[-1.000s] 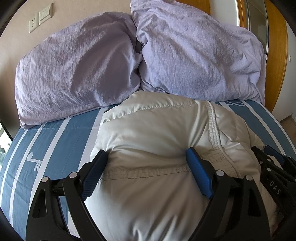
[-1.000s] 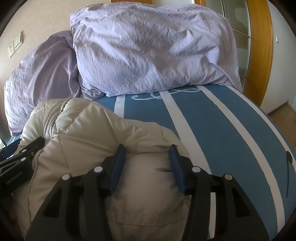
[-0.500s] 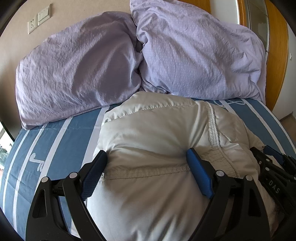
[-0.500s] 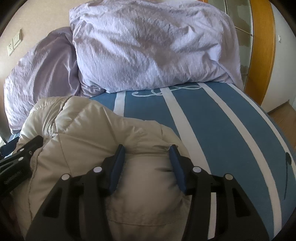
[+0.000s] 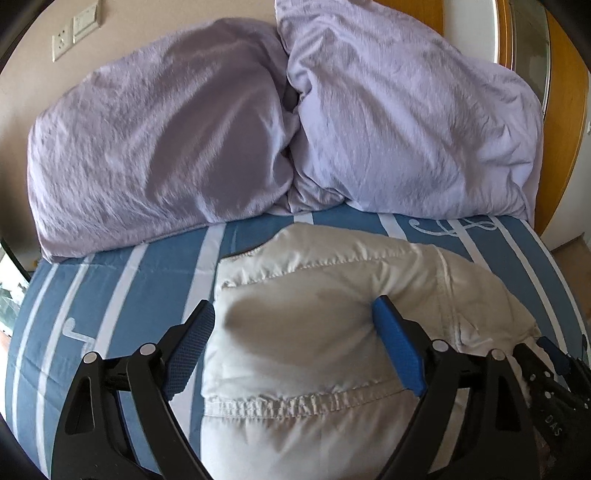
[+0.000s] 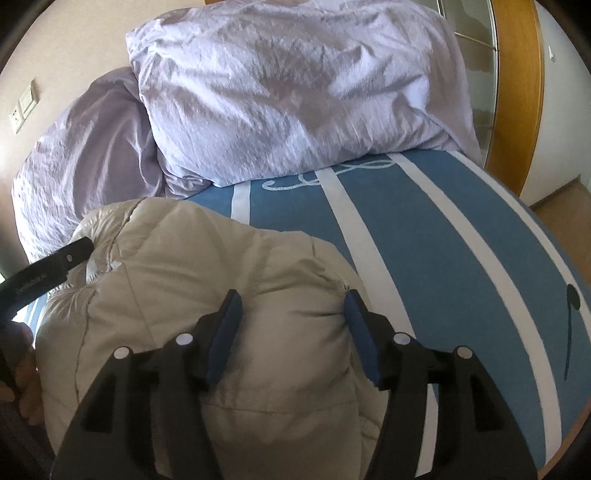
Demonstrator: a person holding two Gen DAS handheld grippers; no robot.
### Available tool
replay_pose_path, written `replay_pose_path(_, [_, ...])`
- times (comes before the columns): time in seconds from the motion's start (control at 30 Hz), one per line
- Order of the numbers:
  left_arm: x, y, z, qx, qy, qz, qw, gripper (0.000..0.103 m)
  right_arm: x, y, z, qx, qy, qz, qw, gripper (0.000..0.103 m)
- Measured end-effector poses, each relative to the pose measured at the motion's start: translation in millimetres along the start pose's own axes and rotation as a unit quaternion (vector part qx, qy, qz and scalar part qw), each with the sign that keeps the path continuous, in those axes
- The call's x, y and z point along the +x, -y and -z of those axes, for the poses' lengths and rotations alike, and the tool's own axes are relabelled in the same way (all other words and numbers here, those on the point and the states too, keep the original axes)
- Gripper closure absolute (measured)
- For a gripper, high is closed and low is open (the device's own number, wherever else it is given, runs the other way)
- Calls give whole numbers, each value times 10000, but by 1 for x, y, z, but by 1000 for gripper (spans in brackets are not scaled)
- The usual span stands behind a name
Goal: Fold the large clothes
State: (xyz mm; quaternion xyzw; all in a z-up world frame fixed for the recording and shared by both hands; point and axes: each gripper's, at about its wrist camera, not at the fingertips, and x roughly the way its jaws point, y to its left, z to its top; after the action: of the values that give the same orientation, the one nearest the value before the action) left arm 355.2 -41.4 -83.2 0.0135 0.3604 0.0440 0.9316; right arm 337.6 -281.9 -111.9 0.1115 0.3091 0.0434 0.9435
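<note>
- Your cream quilted puffer jacket lies bundled on the blue bedsheet with white stripes, filling the lower centre of the left wrist view and the lower left of the right wrist view.
- Your left tongs stand wide, straddling a bulging fold of the jacket above its stitched hem; the right-hand blue pad lies against the fabric, while the left-hand pad sits at the jacket's left edge, with the sheet showing just beside it. The padding is not visibly pinched.
- Your right tongs are opening, with a puffed section of the jacket between the blue pads; the fabric there still shows creases near the right-hand pad.
- In the right wrist view, the black arm of your left tongs crosses the left edge of the frame, resting over the jacket's upper left part.
- Two crumpled lilac pillows lean against the beige wall across the top of both frames, just beyond the jacket.
- A white wall socket and switch plate sits in the upper left corner, and a wooden door frame runs down the upper right.
</note>
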Motion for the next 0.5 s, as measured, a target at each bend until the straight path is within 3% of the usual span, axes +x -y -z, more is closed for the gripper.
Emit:
replay_pose_path(0.13, [7, 0, 3, 14, -109, 41, 9999, 12, 4, 8, 3, 348, -94, -121, 9993, 36])
replay_pose_path(0.5, [20, 2, 11, 4, -154, -27, 9999, 9, 9, 3, 4, 266, -91, -74, 9996, 36])
